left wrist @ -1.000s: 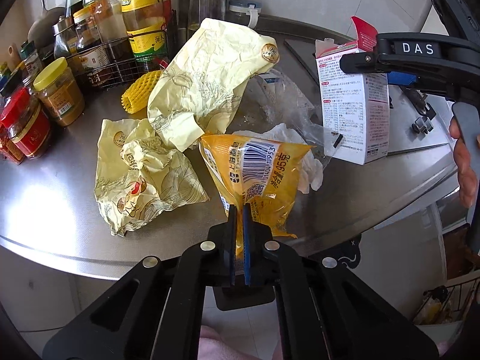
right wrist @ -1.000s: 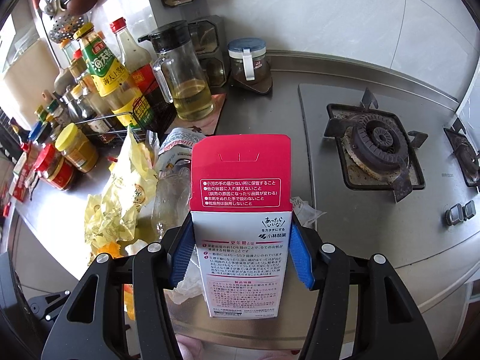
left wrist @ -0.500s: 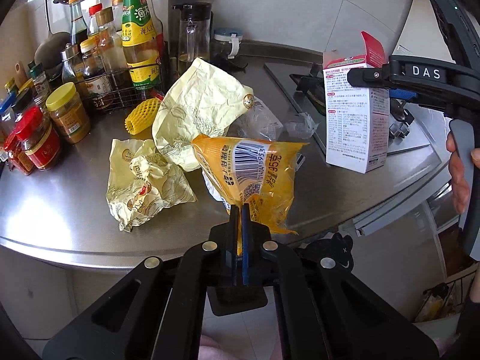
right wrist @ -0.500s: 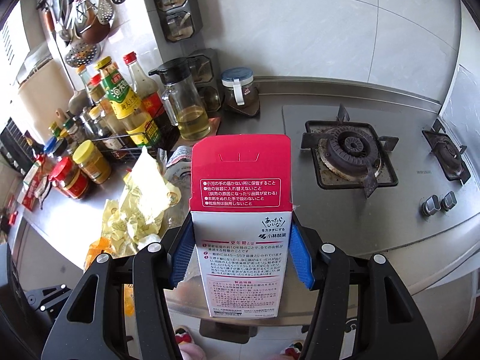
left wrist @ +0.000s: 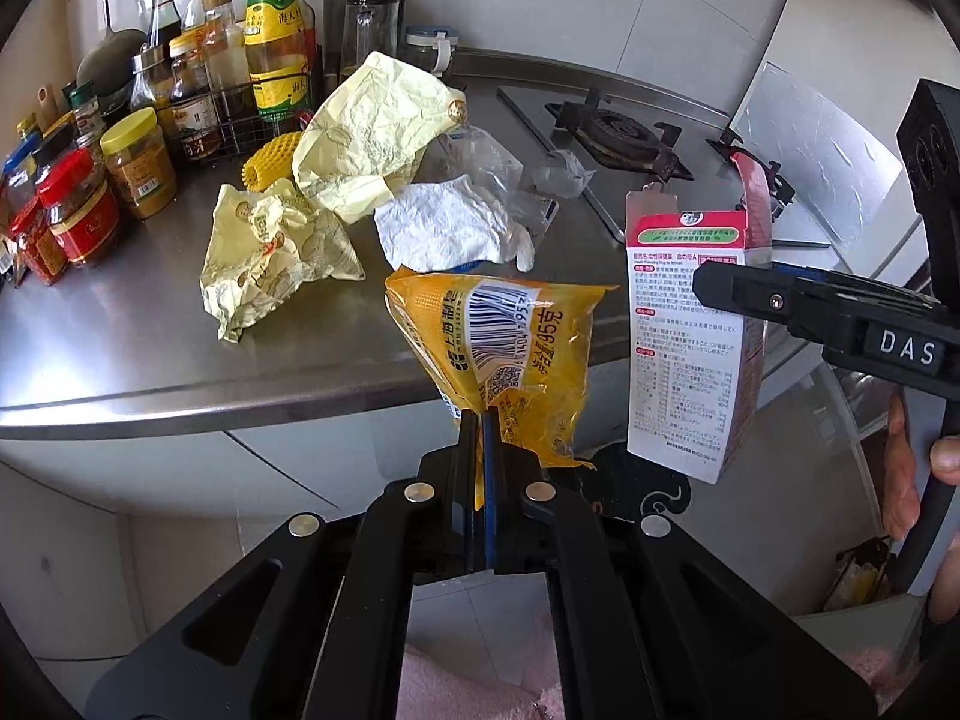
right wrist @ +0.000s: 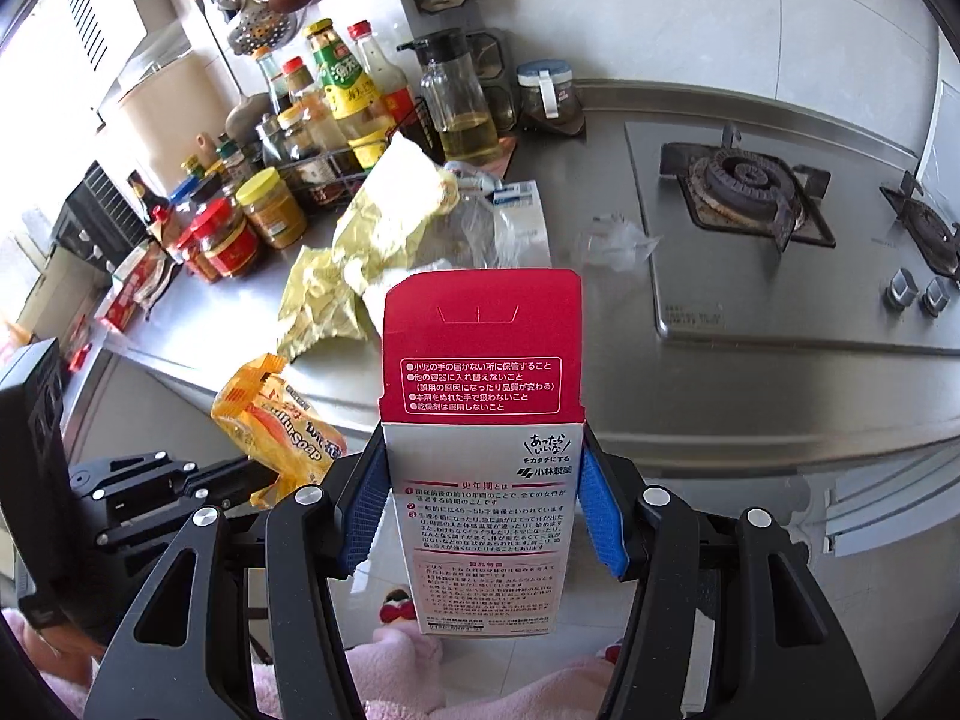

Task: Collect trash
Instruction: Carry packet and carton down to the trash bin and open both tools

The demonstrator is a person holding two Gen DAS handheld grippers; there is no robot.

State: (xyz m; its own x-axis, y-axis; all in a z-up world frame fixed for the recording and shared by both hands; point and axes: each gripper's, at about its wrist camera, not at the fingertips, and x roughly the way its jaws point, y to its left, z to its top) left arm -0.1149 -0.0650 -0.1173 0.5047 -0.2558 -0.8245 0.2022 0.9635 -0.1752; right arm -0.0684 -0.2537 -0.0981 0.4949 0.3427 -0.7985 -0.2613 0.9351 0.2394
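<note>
My left gripper (left wrist: 480, 420) is shut on an orange soap wrapper (left wrist: 510, 342) and holds it off the steel counter's front edge; the wrapper also shows in the right wrist view (right wrist: 282, 426). My right gripper (right wrist: 483, 480) is shut on an open red and white carton (right wrist: 483, 480), held in the air in front of the counter; the carton also shows in the left wrist view (left wrist: 690, 330). On the counter lie two crumpled yellow paper wrappers (left wrist: 276, 252) (left wrist: 372, 138), a white tissue (left wrist: 450, 222) and clear plastic film (left wrist: 486, 162).
Sauce bottles and jars (left wrist: 138, 162) crowd the counter's back left, beside a wire rack (left wrist: 222, 126). A yellow foam net (left wrist: 267, 159) lies by the rack. An oil jug (right wrist: 462, 102) stands at the back. A gas stove (right wrist: 750, 180) fills the right side.
Both grippers have pulled back and away from the counter with their loads. The white tissue that lay under the orange wrapper is uncovered.
</note>
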